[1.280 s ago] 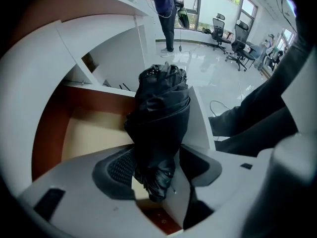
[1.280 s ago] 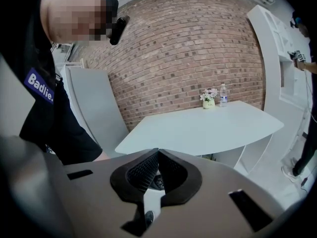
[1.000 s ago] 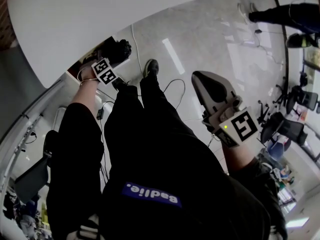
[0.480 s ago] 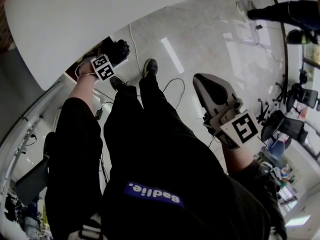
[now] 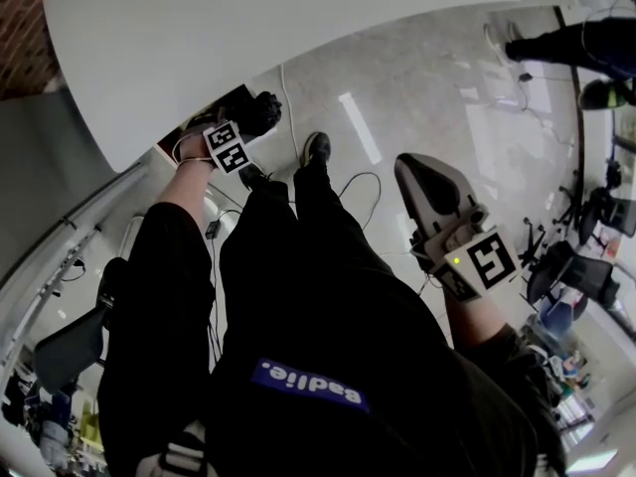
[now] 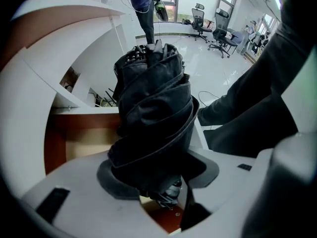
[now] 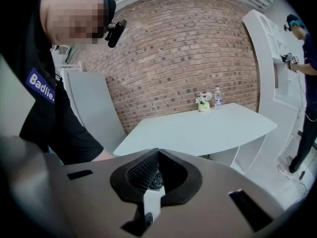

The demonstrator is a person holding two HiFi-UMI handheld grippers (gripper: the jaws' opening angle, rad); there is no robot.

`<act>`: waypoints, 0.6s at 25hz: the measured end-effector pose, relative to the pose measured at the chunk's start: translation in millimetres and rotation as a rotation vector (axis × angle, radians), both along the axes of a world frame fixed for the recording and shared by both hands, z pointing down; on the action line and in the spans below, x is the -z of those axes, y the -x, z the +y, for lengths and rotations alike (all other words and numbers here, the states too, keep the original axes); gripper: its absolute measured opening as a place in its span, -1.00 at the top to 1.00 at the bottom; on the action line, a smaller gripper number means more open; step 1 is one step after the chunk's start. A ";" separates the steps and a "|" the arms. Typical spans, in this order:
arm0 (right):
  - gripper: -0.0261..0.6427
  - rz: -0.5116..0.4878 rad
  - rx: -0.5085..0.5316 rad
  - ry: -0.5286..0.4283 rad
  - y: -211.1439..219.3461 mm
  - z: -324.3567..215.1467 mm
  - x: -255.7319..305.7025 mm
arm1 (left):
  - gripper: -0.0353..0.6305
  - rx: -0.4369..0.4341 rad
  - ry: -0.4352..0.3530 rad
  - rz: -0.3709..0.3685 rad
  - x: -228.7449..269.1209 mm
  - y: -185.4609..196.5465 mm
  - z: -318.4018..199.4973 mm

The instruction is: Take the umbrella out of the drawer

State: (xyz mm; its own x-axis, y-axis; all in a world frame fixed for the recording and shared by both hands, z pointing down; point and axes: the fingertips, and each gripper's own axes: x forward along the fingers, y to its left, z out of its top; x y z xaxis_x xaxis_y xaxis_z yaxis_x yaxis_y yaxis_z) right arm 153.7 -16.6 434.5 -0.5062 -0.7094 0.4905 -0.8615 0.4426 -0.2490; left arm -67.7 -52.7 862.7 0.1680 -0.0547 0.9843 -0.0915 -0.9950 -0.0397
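A folded black umbrella [image 6: 151, 108] stands up between the jaws of my left gripper [image 6: 158, 172], which points straight down over the open wooden drawer [image 6: 79, 140]. Its jaws have just been closing and now press on the umbrella's lower end. In the head view the left gripper [image 5: 248, 132] and the umbrella [image 5: 263, 109] are at the edge of the white table [image 5: 199, 28], above the drawer [image 5: 179, 132]. My right gripper [image 5: 412, 167] hangs to the right over the floor. In the right gripper view the right gripper [image 7: 157, 155] has its jaws together with nothing between them.
The person's dark trouser legs [image 5: 298, 266] and a shoe [image 5: 316, 149] are beside the drawer, with cables [image 5: 353, 182] on the pale floor. Another white table [image 7: 198, 128] with a flower pot [image 7: 203, 103] and a bottle [image 7: 217, 97] stands before a brick wall. Office chairs [image 6: 215, 26] stand further off.
My left gripper has come up a little with the umbrella in it, away from the drawer. The right gripper has shifted only slightly.
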 end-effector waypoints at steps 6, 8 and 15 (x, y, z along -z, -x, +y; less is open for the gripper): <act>0.84 -0.012 0.037 -0.036 8.6 -8.4 17.2 | 0.24 -0.024 -0.022 0.026 28.8 -0.7 5.3; 0.84 -0.015 0.044 -0.051 9.2 -10.6 24.9 | 0.24 -0.028 -0.025 0.047 43.2 -5.1 10.6; 0.84 -0.051 0.083 -0.088 23.8 -20.5 42.6 | 0.24 0.018 -0.033 0.122 104.9 -4.2 20.8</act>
